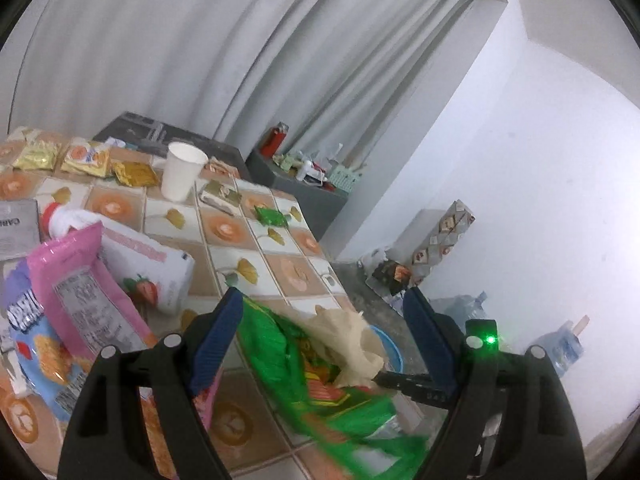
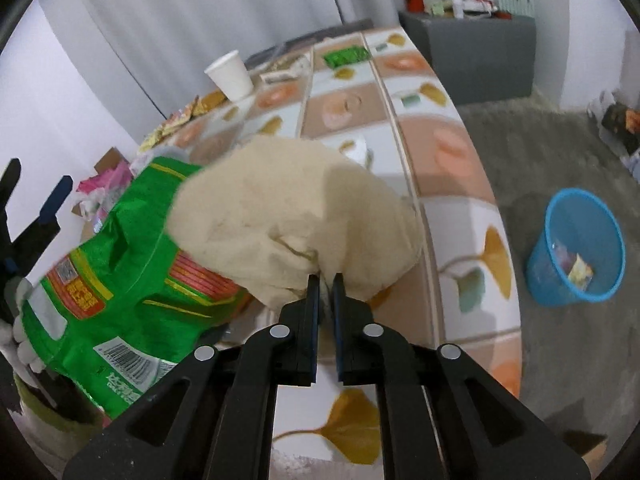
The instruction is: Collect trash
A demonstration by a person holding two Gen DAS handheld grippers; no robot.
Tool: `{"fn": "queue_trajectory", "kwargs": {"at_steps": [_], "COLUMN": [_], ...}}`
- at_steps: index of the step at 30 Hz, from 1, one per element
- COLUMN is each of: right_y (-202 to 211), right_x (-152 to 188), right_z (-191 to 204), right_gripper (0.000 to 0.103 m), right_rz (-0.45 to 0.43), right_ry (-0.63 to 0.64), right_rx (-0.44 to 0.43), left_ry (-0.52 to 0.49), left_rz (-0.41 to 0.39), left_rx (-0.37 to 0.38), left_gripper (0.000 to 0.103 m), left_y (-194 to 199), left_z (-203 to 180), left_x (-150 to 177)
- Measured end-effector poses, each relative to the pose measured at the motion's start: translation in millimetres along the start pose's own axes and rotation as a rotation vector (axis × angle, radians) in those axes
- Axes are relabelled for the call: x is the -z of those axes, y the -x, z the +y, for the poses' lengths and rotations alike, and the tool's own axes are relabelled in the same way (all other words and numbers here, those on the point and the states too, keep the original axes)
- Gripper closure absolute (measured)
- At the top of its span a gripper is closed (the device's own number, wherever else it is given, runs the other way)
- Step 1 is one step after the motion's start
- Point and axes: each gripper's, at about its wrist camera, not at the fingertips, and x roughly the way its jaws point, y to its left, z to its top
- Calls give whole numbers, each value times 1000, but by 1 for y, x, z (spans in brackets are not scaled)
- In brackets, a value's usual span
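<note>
Nearest the right wrist lens, at six o'clock: right gripper [image 2: 326, 280] pinching the lower edge of a crumpled beige paper napkin [image 2: 296, 216], jaws drawn almost together with only that thin fold between them. At nine o'clock of the napkin, touching it: large crinkled green foil snack bag [image 2: 120, 280], printed red and yellow, barcode at its lower end. Seen from the left wrist: left gripper [image 1: 324, 336] spread wide, blue-padded fingers [image 1: 218, 336] standing either side of the same green bag and napkin, nothing clamped; contact with the bag hard to judge through the blur. At nine o'clock of that view: pink snack pouch [image 1: 76, 292] and white strawberry-printed packet [image 1: 160, 268], upright on the tiled tablecloth [image 1: 256, 248]. Farther back, toward eleven o'clock: white paper cup [image 1: 182, 172], small green wrapper [image 1: 272, 216], row of yellow sachets [image 1: 84, 158]. Off the table, at three o'clock in the right view: round blue plastic bin [image 2: 576, 248] on the grey floor, a few wrappers already inside. Judged early to midway: some trash binned, napkin lifted but not yet dropped, and the green bag, cup and scattered wrappers left to collect.
</note>
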Motion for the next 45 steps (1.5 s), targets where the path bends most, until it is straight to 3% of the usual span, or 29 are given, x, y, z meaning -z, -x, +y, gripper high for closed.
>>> {"fn": "queue_trajectory", "kwargs": {"at_steps": [1, 3, 5, 8, 13, 17, 22, 25, 28, 30, 31, 45], "right_y": [1, 6, 14, 27, 40, 33, 10, -6, -17, -19, -17, 75], "right_x": [-1, -1, -1, -1, -12, -30, -38, -39, -41, -43, -44, -75], "right_z": [-1, 0, 1, 3, 13, 27, 50, 58, 56, 52, 51, 28], "right_gripper": [93, 71, 56, 47, 46, 46, 48, 55, 72, 92, 95, 99], "right_rz": [-4, -24, -56, -92, -150, -167, -133, -101, -69, -61, -66, -321], "right_ry": [-2, 6, 26, 57, 129, 185, 295, 333, 314, 285, 266, 87], "right_rx": [-4, -10, -5, -7, -15, -34, -26, -4, -5, -10, -18, -259], "left_ry": [-4, -11, 0, 14, -37, -115, -146, -150, -149, -151, -151, -151], "left_rz": [16, 53, 89, 134, 171, 217, 258, 262, 259, 260, 259, 246], "left_rx": [-6, -39, -53, -72, -109, -179, -200, -201, -195, -192, -191, -181], "left_gripper": [23, 23, 23, 23, 23, 23, 23, 23, 23, 23, 23, 23], "left_y": [-3, -10, -17, -25, -33, -42, -44, -43, -44, -45, -45, -44], "left_z": [-1, -2, 1, 4, -3, -10, -12, -11, -12, -13, -13, -18], "left_x": [3, 9, 17, 26, 32, 39, 47, 48, 46, 45, 45, 39]}}
